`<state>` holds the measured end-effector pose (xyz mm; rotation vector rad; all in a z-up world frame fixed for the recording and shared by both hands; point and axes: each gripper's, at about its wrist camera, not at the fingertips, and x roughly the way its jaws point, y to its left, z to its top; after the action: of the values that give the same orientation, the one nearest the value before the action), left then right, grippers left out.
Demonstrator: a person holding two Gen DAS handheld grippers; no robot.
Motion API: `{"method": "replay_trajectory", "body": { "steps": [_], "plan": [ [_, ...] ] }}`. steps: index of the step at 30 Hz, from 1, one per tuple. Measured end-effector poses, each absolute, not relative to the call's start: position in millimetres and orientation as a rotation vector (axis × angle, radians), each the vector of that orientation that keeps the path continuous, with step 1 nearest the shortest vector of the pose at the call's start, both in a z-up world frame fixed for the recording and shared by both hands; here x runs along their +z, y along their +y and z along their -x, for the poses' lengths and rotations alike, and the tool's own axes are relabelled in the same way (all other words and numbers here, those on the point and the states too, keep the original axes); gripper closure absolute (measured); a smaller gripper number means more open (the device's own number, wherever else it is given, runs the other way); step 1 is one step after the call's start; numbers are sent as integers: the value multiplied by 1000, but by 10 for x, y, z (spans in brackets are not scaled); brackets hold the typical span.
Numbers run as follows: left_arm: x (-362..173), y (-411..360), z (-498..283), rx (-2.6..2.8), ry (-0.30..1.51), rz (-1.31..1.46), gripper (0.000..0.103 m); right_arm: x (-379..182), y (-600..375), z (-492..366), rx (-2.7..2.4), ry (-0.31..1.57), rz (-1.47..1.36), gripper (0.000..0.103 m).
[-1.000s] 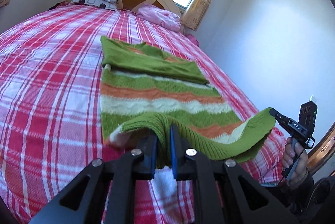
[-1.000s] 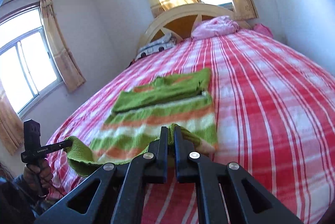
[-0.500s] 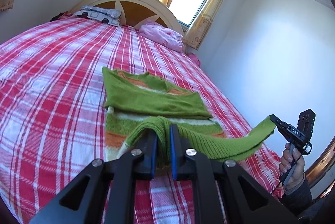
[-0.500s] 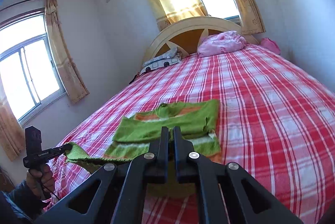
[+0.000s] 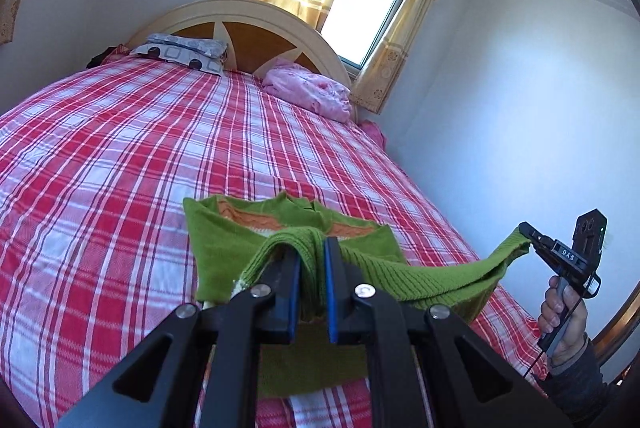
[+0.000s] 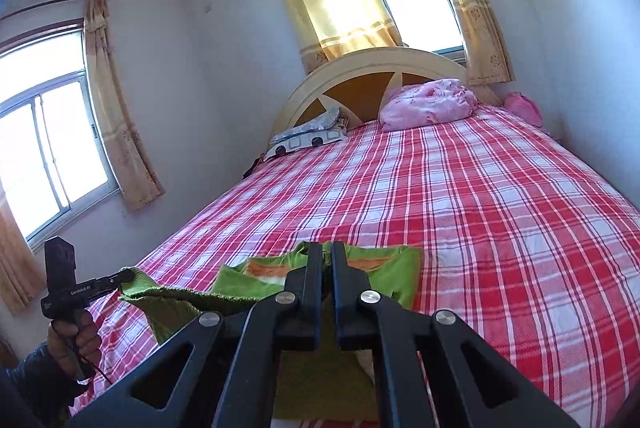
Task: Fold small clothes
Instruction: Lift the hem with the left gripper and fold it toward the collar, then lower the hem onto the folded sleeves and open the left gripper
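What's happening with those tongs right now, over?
Left tongs and right tongs shut on green sweater. Hem lifted above plaid bed. Nothing in the way.

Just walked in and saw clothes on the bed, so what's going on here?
A person is folding a green striped sweater on the red plaid bed. Each hand holds a claw tool. The left claw and the right claw are both shut on the sweater's ribbed bottom edge, one near each corner, holding it raised above the rest of the sweater. The collar end lies flat on the bed.
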<state>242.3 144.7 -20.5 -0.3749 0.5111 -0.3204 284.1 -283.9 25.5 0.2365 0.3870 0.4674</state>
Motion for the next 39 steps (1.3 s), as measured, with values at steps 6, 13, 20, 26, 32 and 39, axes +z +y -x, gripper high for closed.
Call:
{"method": "replay_trajectory", "body": {
  "steps": [6,13,20,26,32,39],
  "plan": [
    [-237,1479,-2853,-274,537,337,92,227,-2764,-3386,437,427,-229,100],
    [-572,1487,-3586,-235,650,298,92,-90,-2638,-4180,373,542,-212,100],
    [-915,1434,-4027,-186,727,251,92,-622,-2519,-4965,308,679,-169,100],
    [-1189,1415,-4265,-127,809,222,82,-1058,-2421,-5395,248,786,-135,99],
    [-1194,1480,-4202,-109,789,256,64,-1211,-2424,-5603,218,823,-123,28],
    [-1088,1582,-4025,-72,757,200,49,-1071,-2397,-5345,299,776,-65,28]
  ]
}}
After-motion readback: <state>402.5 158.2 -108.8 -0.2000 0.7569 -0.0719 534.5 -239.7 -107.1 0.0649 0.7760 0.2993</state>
